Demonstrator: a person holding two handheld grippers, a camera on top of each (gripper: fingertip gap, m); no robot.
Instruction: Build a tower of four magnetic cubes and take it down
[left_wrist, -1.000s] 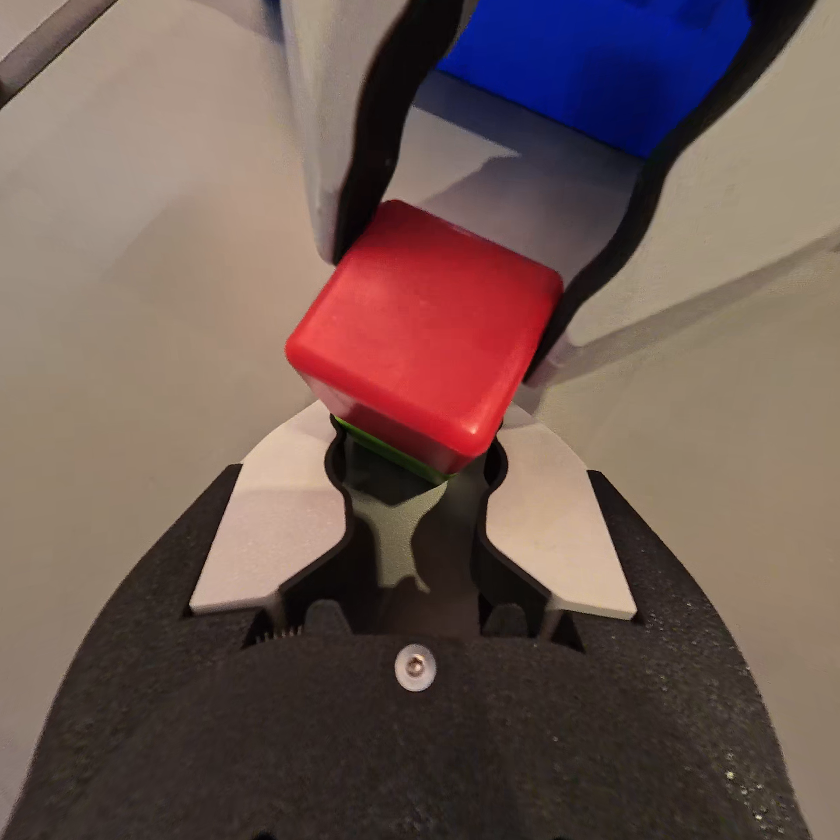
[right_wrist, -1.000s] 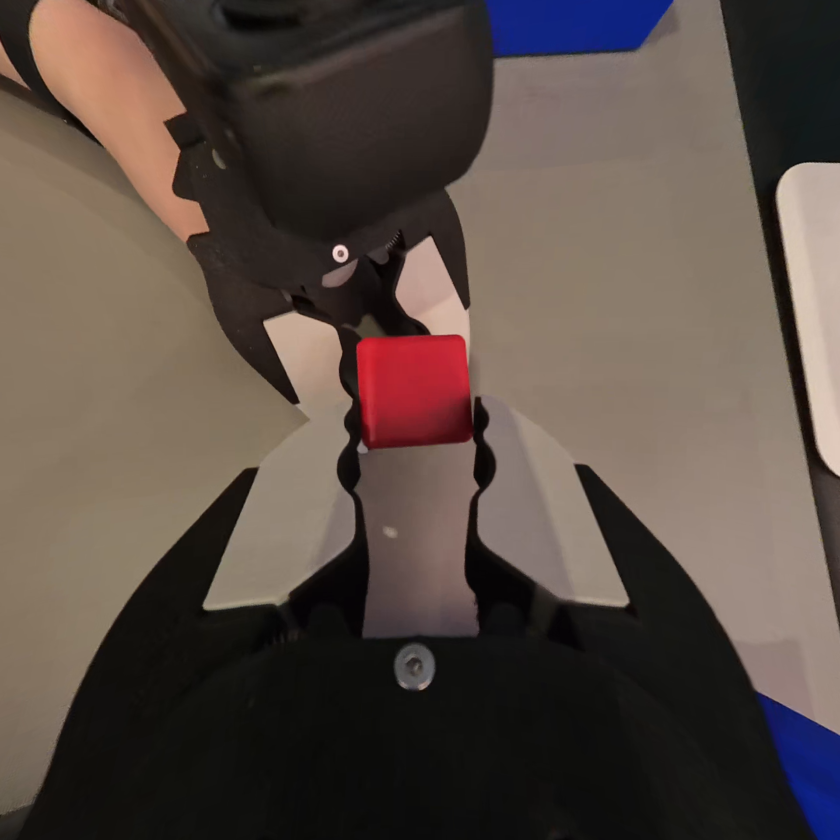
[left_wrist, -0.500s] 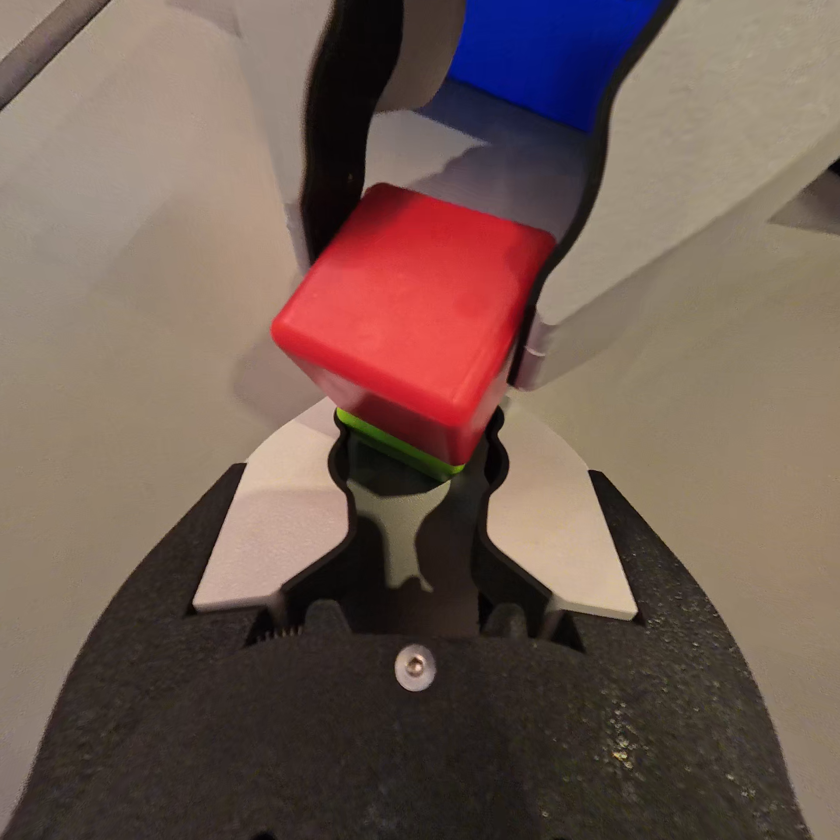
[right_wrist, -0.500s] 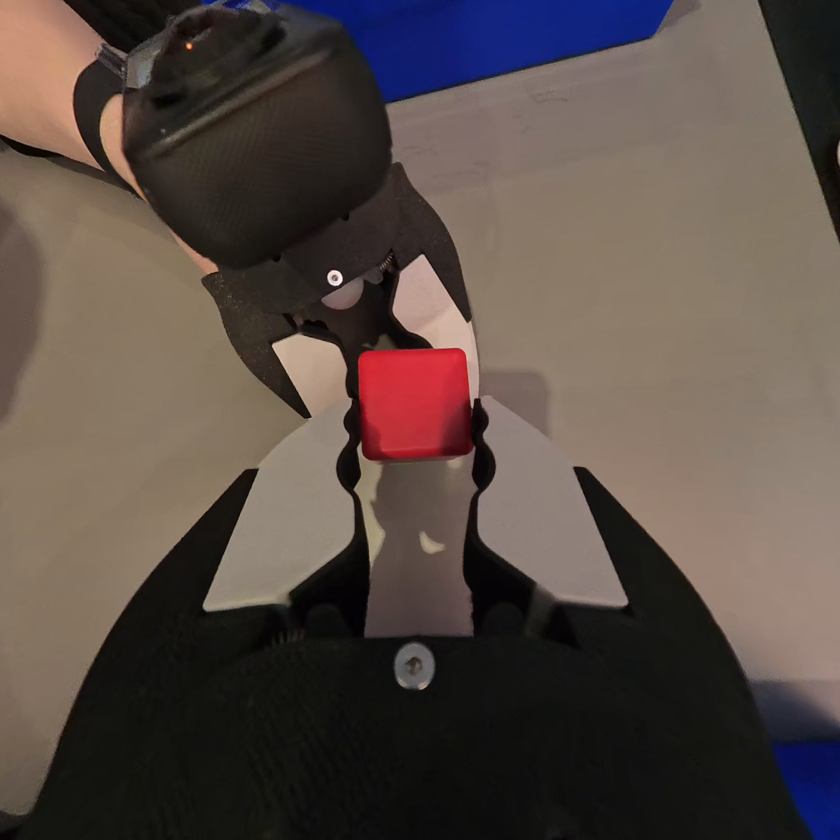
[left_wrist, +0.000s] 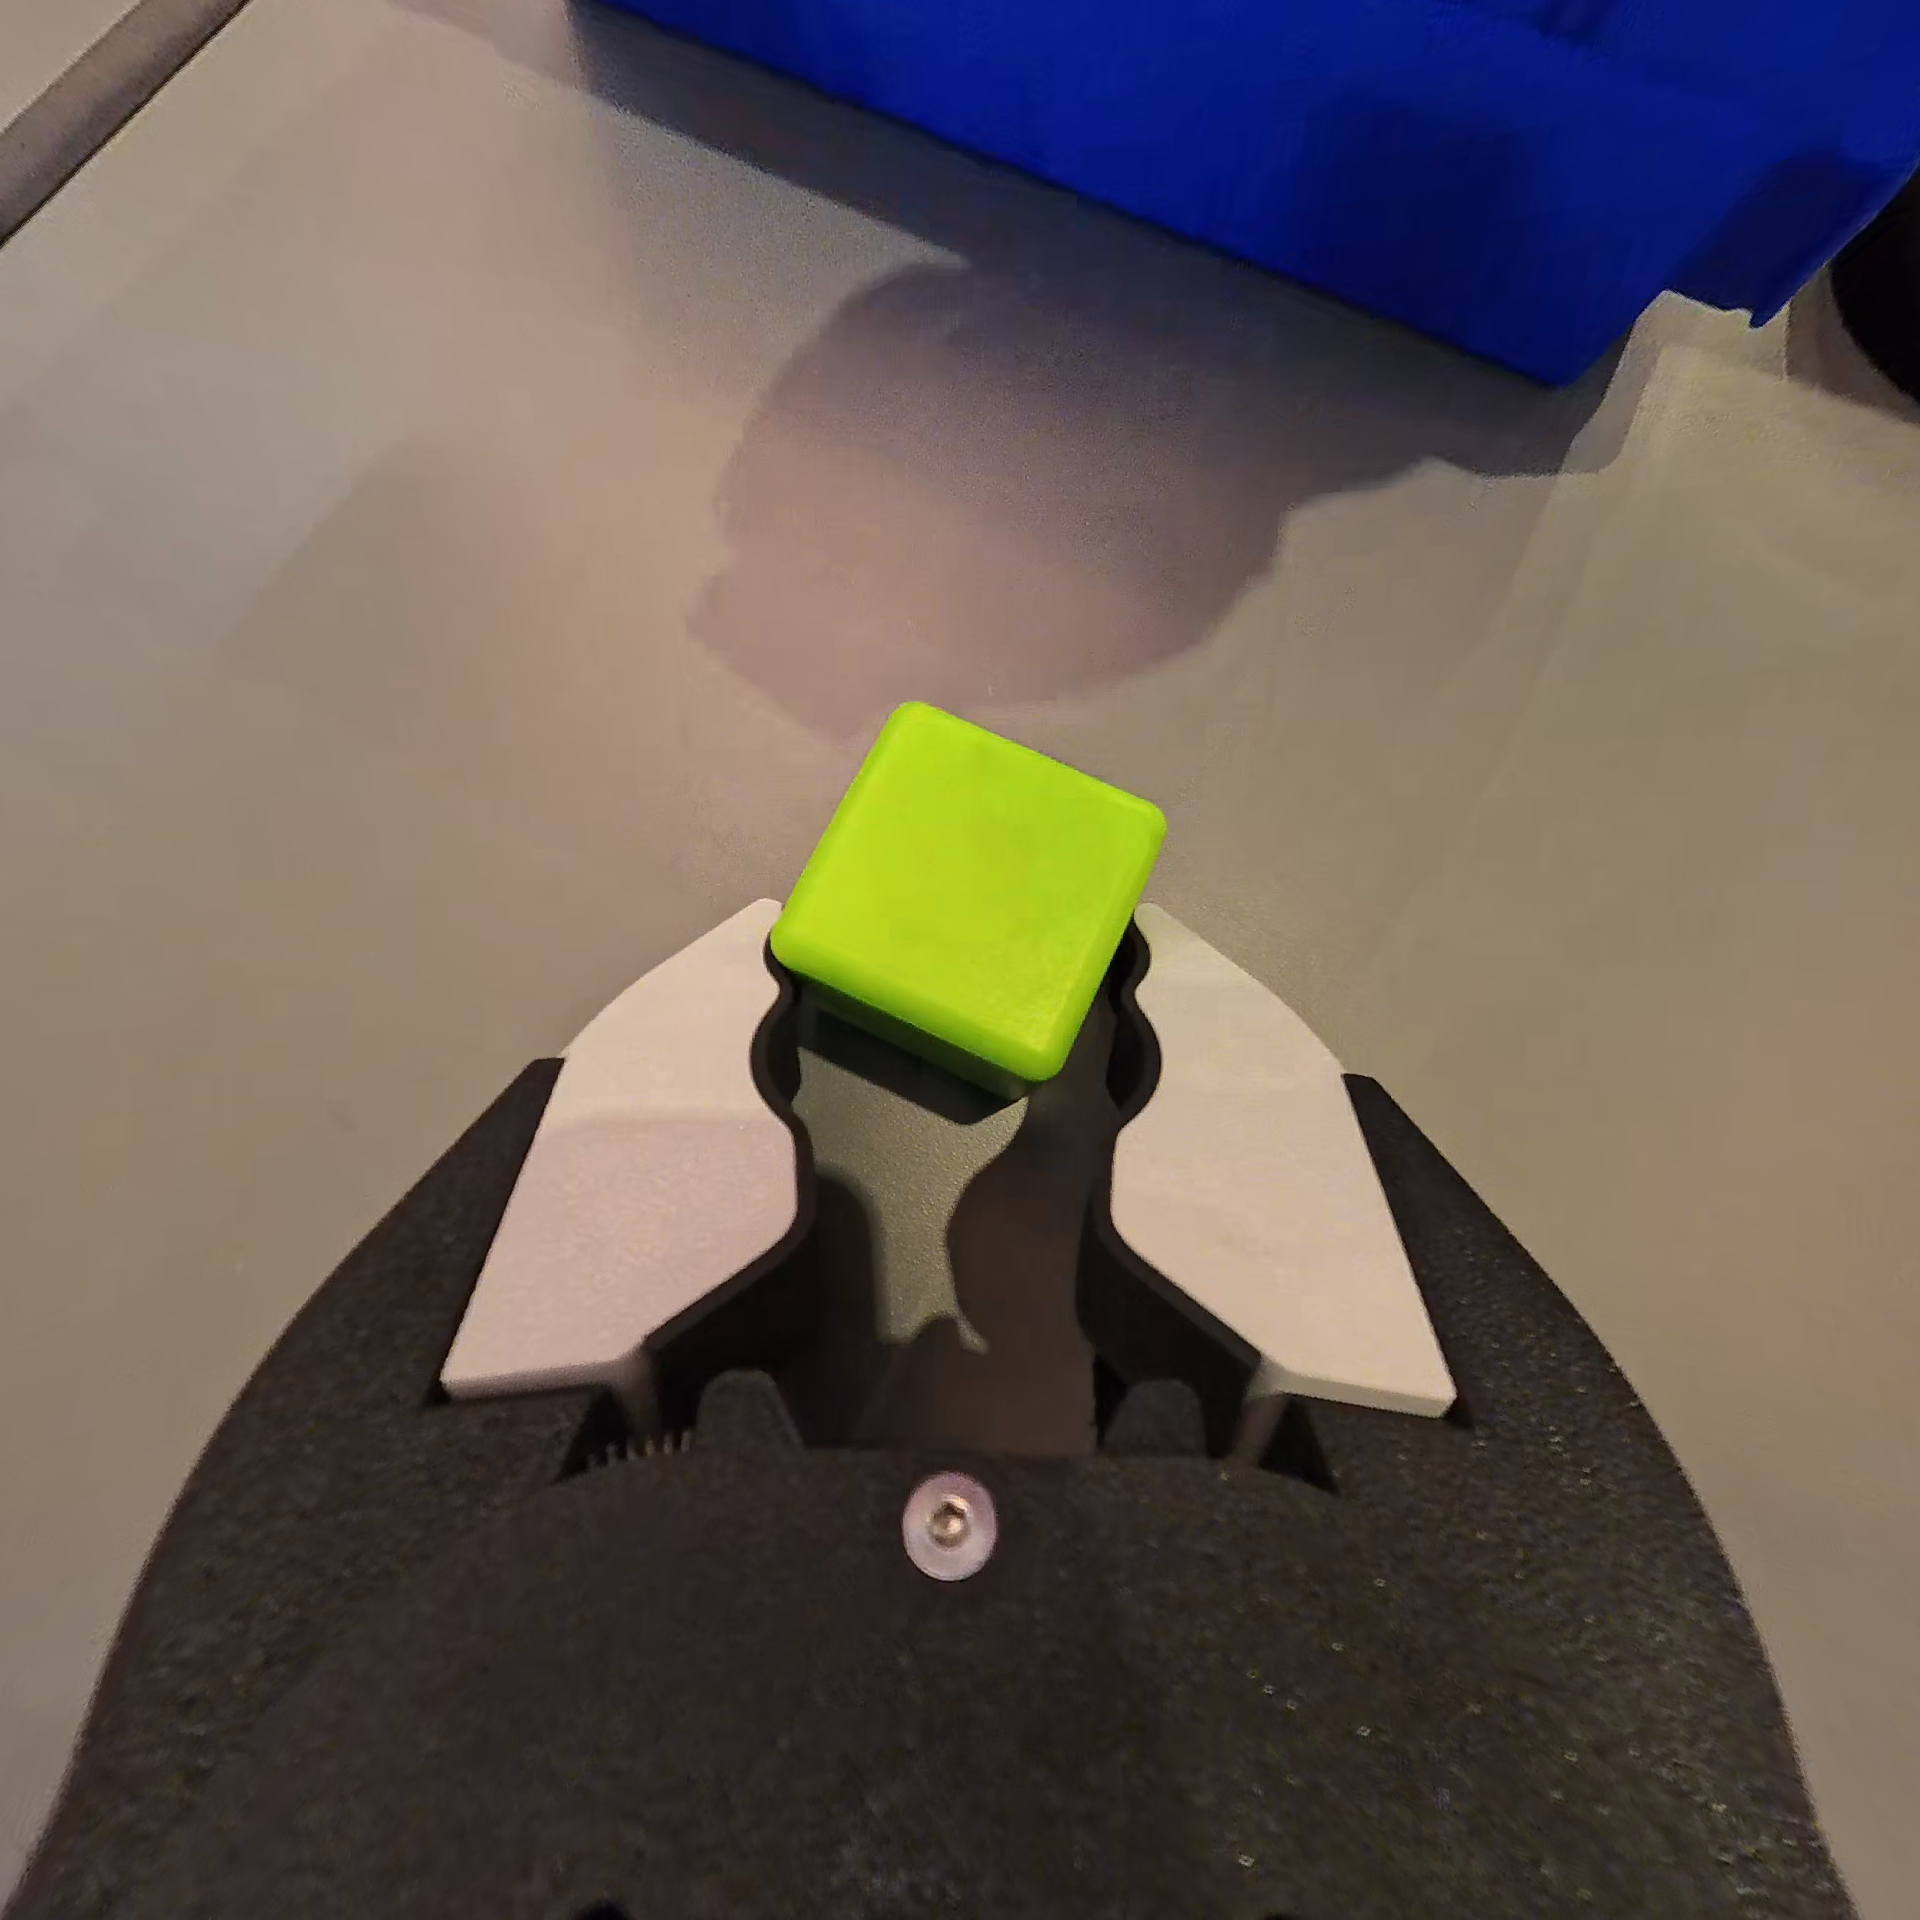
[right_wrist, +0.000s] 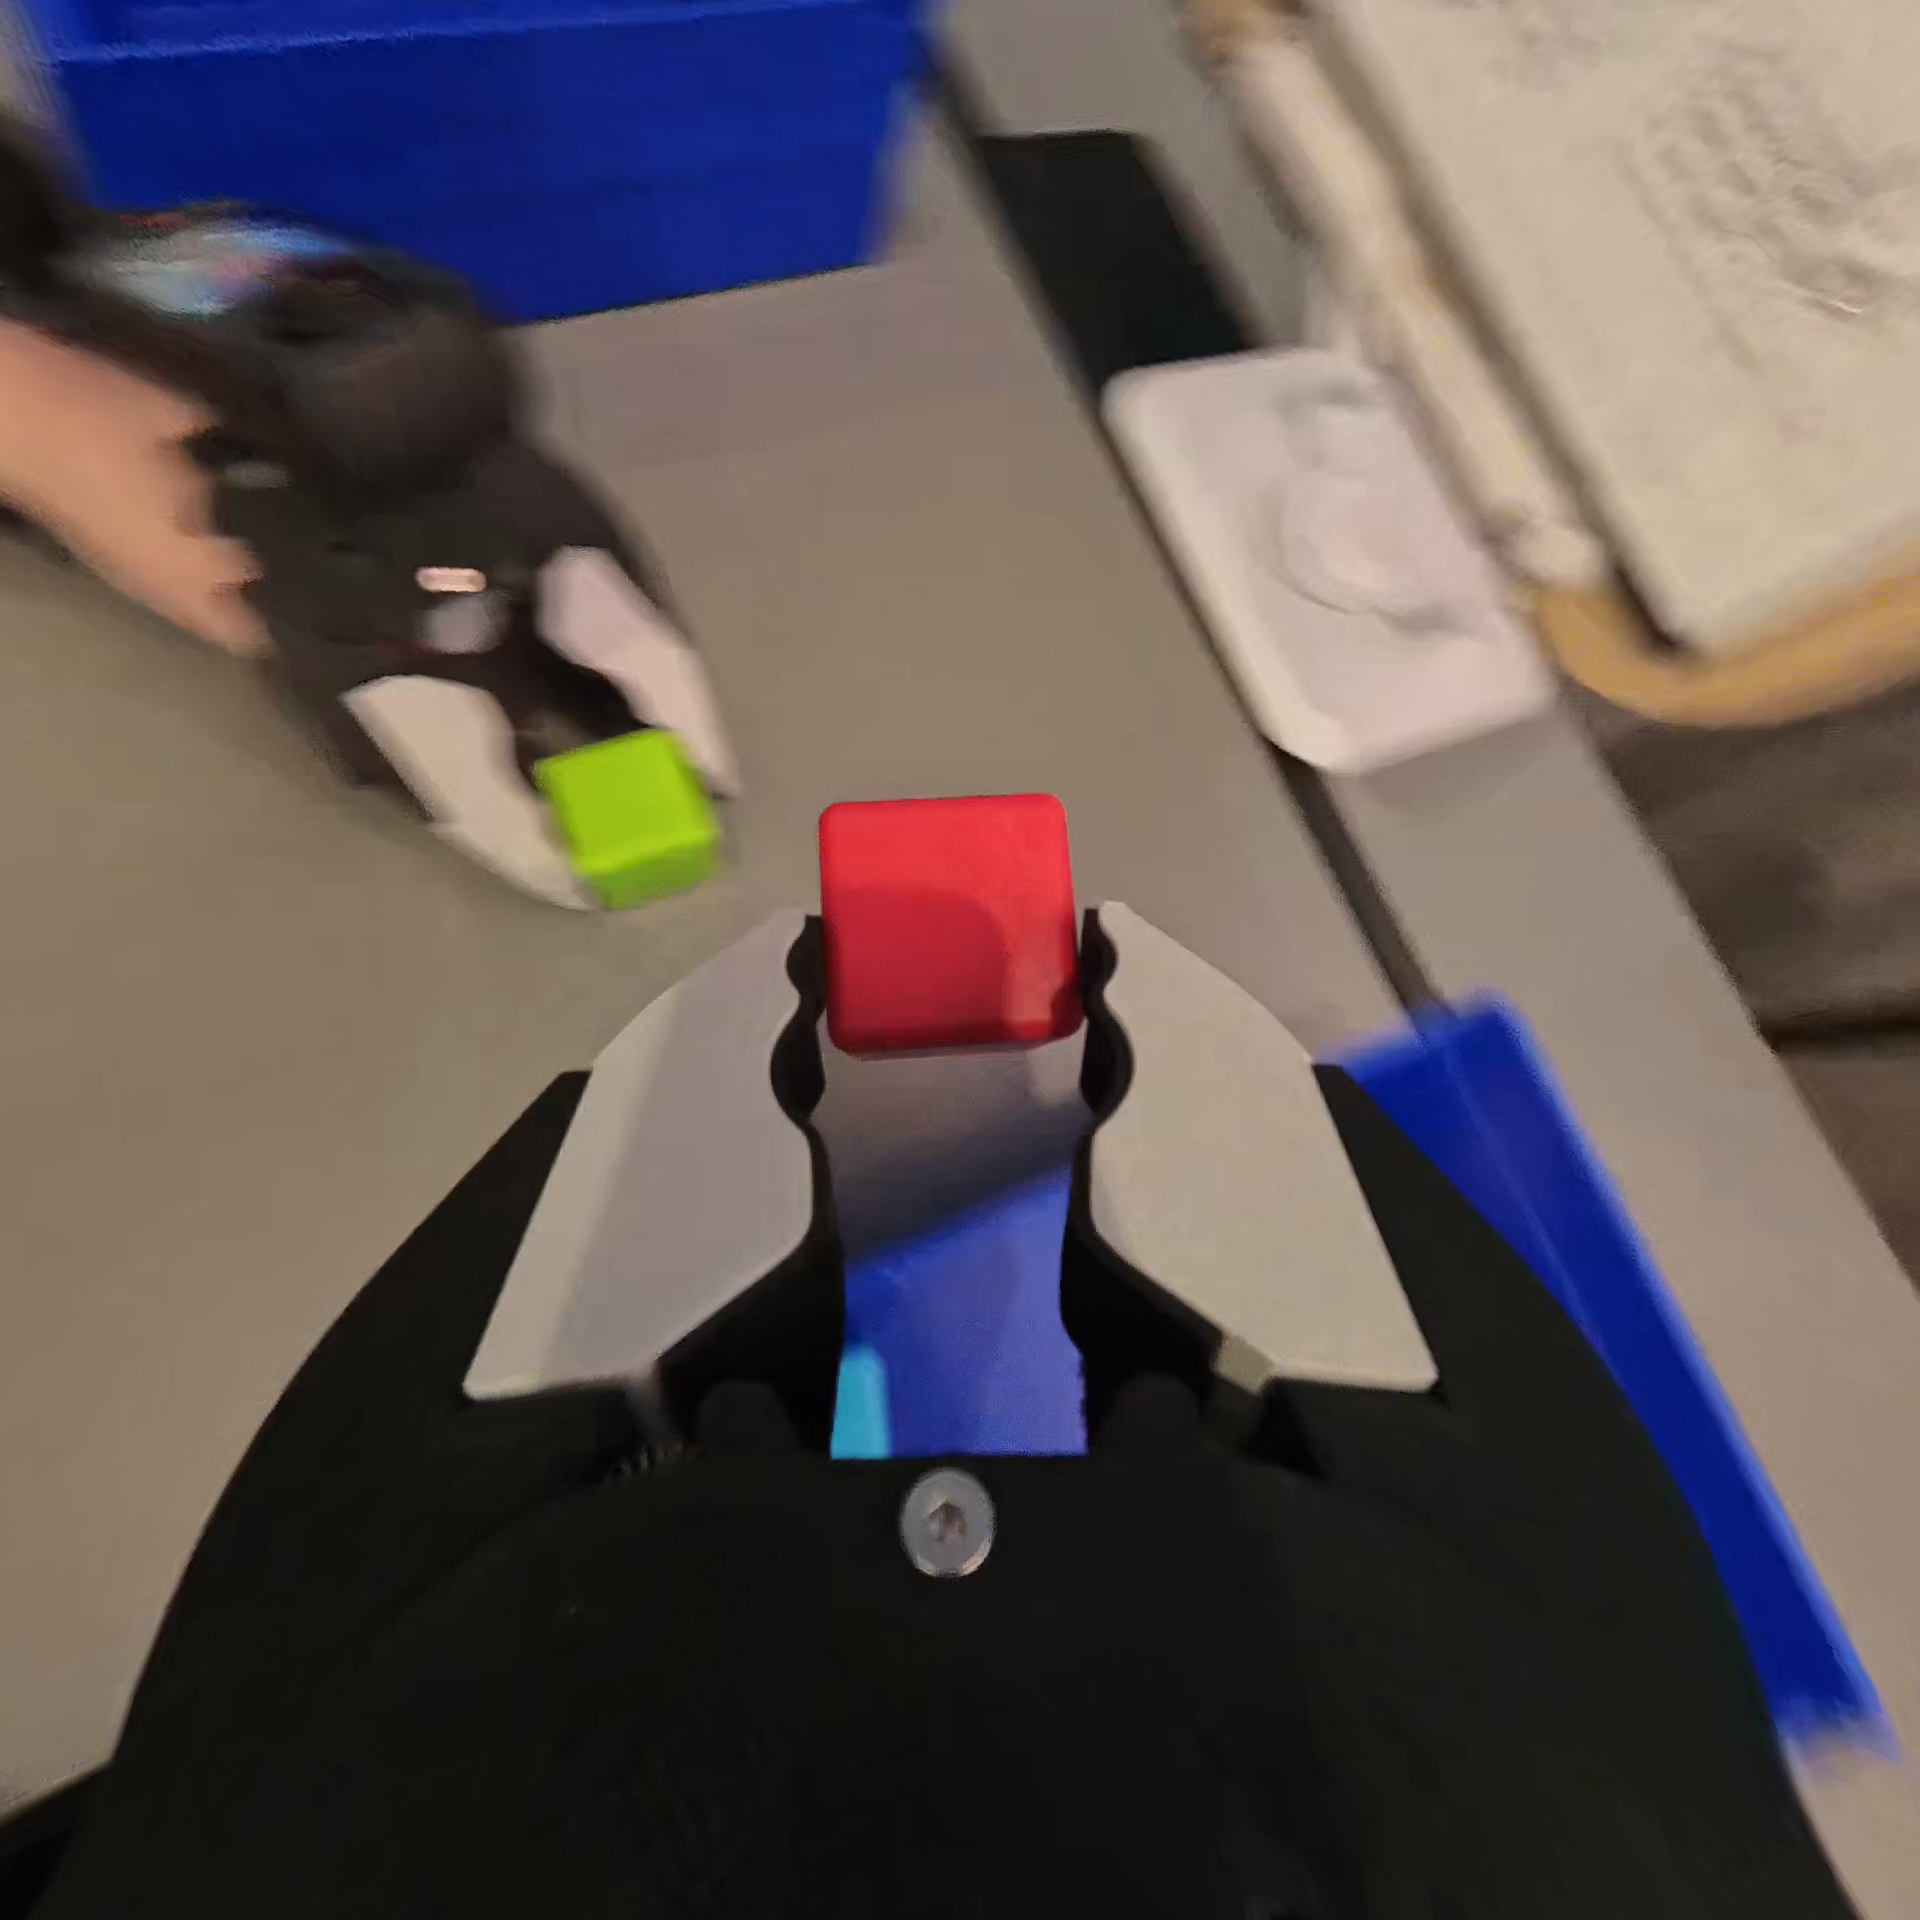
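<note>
Two cubes, one per tong. We've got left gripper (left_wrist: 961, 961) clamped on green cube (left_wrist: 971, 883) at its tips, right gripper (right_wrist: 945, 961) pinching red cube (right_wrist: 948, 920) likewise. Cubes well apart, probably so magnets don't snap together. Blue bin (right_wrist: 1621, 1299) beneath right tong, likely drop spot.

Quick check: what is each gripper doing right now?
Left gripper: closed on the green cube.
Right gripper: closed on the red cube.
</note>
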